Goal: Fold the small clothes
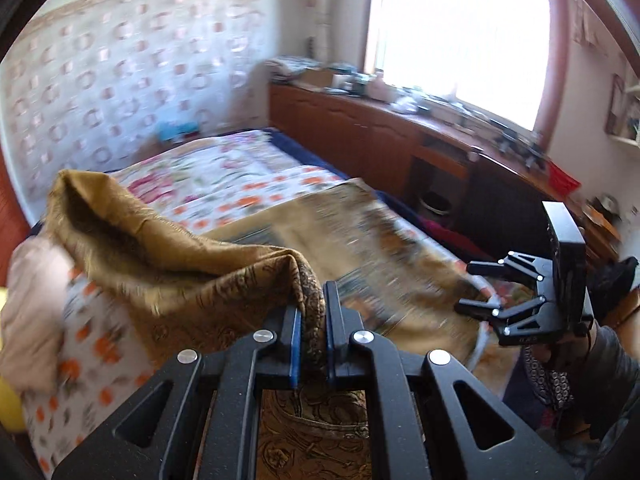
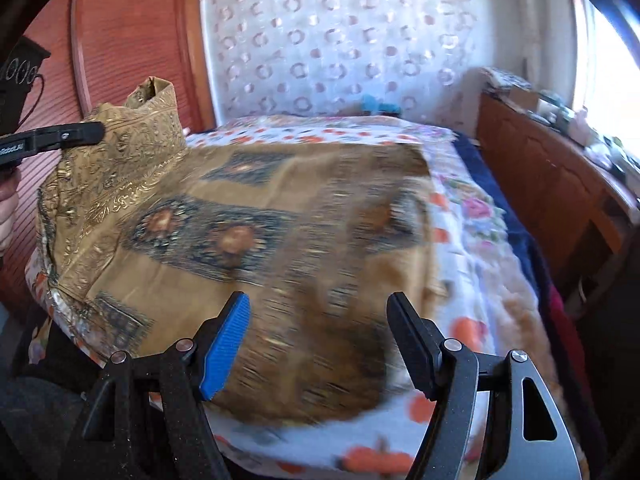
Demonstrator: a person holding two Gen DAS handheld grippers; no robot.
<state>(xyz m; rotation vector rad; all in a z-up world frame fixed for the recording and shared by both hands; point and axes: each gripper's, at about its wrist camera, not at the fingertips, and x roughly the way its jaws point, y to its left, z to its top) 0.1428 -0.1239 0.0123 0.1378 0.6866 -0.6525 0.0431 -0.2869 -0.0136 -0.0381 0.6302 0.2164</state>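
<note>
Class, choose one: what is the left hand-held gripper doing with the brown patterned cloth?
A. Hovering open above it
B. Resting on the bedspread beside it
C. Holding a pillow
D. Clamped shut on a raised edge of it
D: the left hand-held gripper has its blue pads pinched on a bunched edge of the brown patterned cloth, lifted off the bedspread.

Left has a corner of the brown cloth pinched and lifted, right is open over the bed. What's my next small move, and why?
Probably bring the right gripper down onto the near edge of the brown cloth and close. Its jaws stand open, holding nothing, while the left gripper holds one raised corner alone, so the rest lies slack on the bedspread.
</note>
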